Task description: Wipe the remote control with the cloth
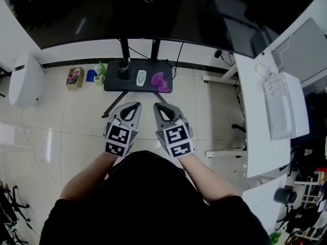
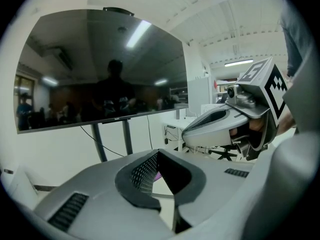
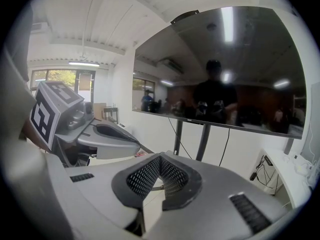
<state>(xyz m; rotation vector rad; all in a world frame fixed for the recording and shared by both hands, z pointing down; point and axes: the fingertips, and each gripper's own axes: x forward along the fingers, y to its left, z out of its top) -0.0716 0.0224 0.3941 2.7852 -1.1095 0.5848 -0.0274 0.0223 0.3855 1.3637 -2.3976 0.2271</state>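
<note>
2 closed, empty grippers, the left gripper and the right gripper, hang well short of the table. The cloth lies straight ahead of the right one, so that hand is nearer. The remote control sits just left of the cloth, long axis pointing away.

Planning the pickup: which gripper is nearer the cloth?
Right. The right gripper is straight before the cloth, apart from it; the left gripper lies further left, nearer the remote.
</note>
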